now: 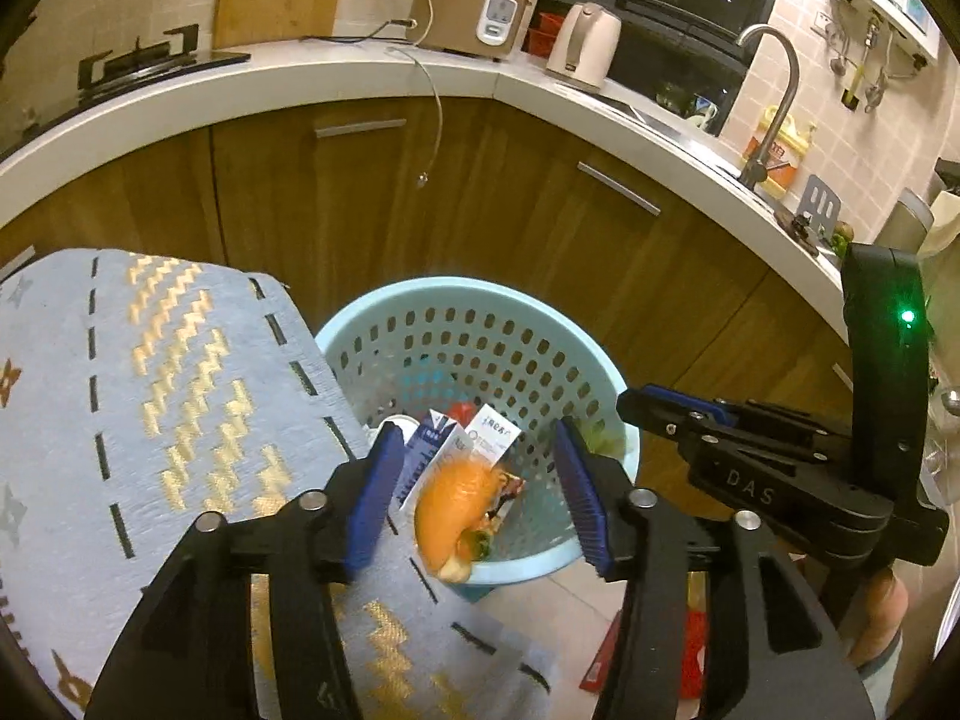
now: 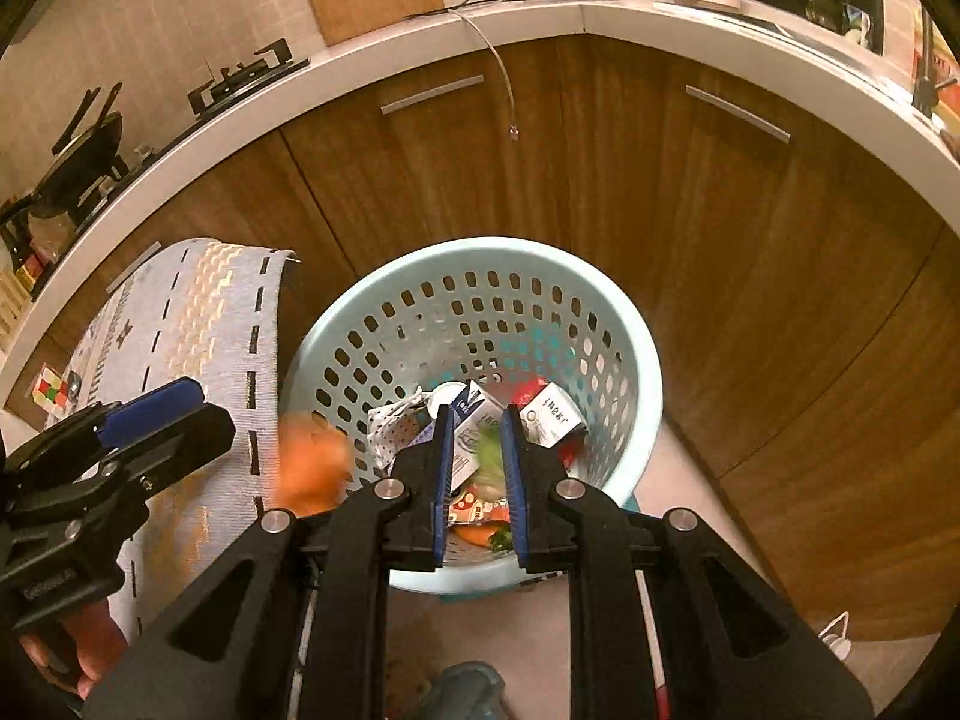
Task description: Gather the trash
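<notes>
With the left gripper jaws spread and the orange scrap loose, release should be centred over the basket (right gripper jaws nearly together, pinching nothing visible) at 12 o'clock.

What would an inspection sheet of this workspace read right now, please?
Surface: patterned cloth left of the basket.
Job's things: basket holds cartons and scraps; orange scrap mid-air over its near rim.
Clutter: red item on the floor.
Grippers: left hand-held gripper open, orange scrap between jaws untouched; right hand-held gripper jaws narrowly apart, grip unclear.
Cables: white cable dangles from the counter.
Surroundings: wooden cabinets, rice cooker, kettle.
</notes>
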